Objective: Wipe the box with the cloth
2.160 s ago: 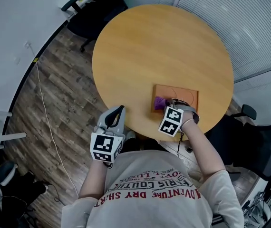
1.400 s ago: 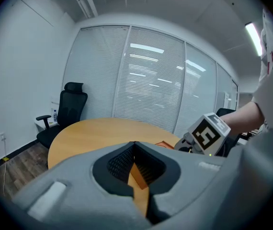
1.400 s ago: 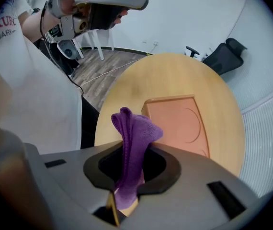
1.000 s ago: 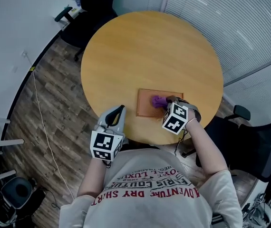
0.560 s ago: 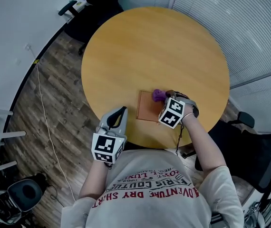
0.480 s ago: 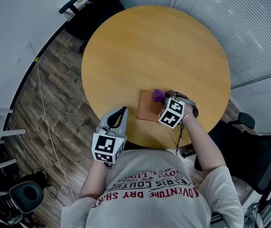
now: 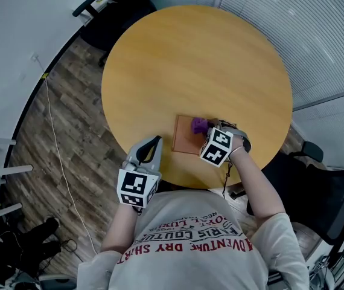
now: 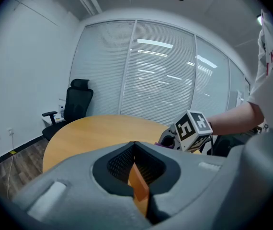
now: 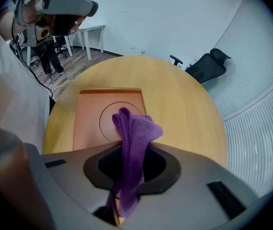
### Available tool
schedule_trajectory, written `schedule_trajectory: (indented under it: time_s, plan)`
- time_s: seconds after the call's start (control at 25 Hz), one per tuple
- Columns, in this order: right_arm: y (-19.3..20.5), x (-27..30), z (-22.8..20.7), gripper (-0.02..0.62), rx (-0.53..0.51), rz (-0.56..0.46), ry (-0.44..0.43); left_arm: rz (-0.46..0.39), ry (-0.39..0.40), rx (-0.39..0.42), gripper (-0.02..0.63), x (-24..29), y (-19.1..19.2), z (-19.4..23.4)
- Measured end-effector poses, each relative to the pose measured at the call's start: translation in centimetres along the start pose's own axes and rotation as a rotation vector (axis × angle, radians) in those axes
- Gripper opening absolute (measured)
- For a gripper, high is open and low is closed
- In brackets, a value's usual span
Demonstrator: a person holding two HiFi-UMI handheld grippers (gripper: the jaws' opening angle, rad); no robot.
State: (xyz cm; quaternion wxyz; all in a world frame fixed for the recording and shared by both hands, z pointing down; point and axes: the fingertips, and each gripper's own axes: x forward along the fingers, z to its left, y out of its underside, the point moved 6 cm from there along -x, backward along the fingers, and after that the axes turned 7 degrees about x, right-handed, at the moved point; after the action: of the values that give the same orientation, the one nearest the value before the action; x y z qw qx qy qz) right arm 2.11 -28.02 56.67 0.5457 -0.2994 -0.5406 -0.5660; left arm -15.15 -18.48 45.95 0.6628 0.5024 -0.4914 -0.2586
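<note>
A flat orange-brown box [image 7: 187, 135] lies near the front edge of the round wooden table [image 7: 190, 65]; in the right gripper view the box [image 9: 91, 116] has a circular mark on its lid. My right gripper [image 7: 207, 132] is shut on a purple cloth [image 7: 198, 125], which rests on the box's right part. In the right gripper view the cloth [image 9: 134, 143] sticks up from between the jaws over the box. My left gripper [image 7: 150, 145] hovers off the table's front left edge, jaws closed together on nothing [image 8: 135, 176].
A black office chair [image 7: 114, 5] stands beyond the table at the far left, another [image 7: 317, 186] at the right. A white cable [image 7: 54, 138] runs along the wooden floor at the left. Window blinds [image 7: 305, 23] fill the far right.
The right gripper has slid the cloth back and forth across the box, and it now sits slightly further left on the lid than half a second ago. The left gripper has stayed put.
</note>
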Motion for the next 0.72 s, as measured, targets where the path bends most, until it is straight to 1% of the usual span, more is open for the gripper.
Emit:
schedule_trajectory:
  time_s: [0.28,0.48,0.72]
  plan:
    - [0.4,-0.5,1.6,0.075,0.027,0.02,-0.017,0.0,0.037,0.01,0.009,-0.6,0.2,0.1]
    - [0.6,-1.0,3.5,0.075,0.049,0.028,-0.025,0.0,0.069,0.022,0.009,-1.3,0.5,0.7]
    - [1.0,-1.9,5.4,0.075,0.101,0.018,-0.039,0.003,0.11,0.037,0.009,-1.6,0.6,0.3]
